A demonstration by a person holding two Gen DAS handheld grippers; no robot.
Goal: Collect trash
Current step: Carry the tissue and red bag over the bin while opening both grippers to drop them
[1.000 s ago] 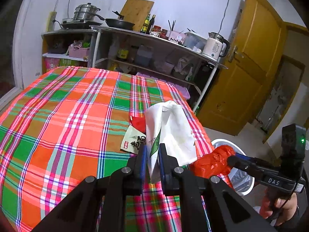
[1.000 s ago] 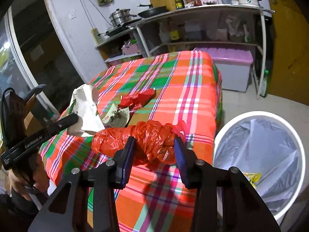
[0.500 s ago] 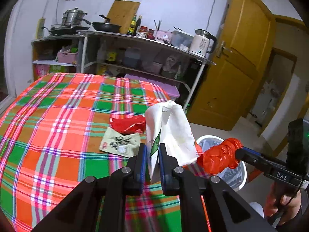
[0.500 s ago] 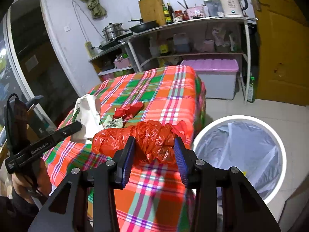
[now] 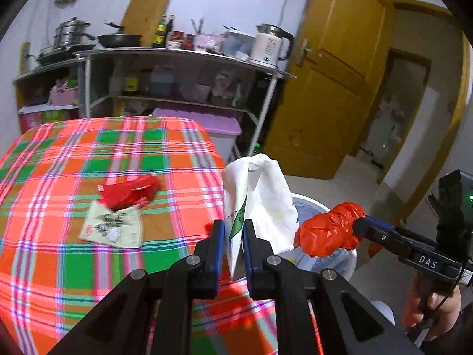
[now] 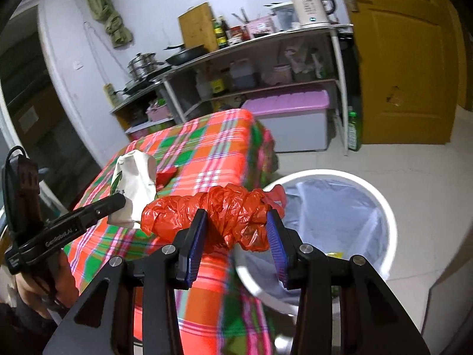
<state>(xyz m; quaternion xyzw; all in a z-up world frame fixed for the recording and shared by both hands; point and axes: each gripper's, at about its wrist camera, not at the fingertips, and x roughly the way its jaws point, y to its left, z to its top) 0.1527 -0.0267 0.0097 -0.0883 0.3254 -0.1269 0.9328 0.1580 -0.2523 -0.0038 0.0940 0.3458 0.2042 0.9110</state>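
2 grippers carry trash: the left gripper has its jaws pinching a white paper bag, the right gripper clamps a crumpled red plastic bag. At 3 o'clock of the plaid tabletop stands the white bin; 2 wrappers lie on the cloth.

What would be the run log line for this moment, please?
left gripper: shut on white paper bag | right gripper: shut on red plastic bag | bin: beside table | wrappers: on table
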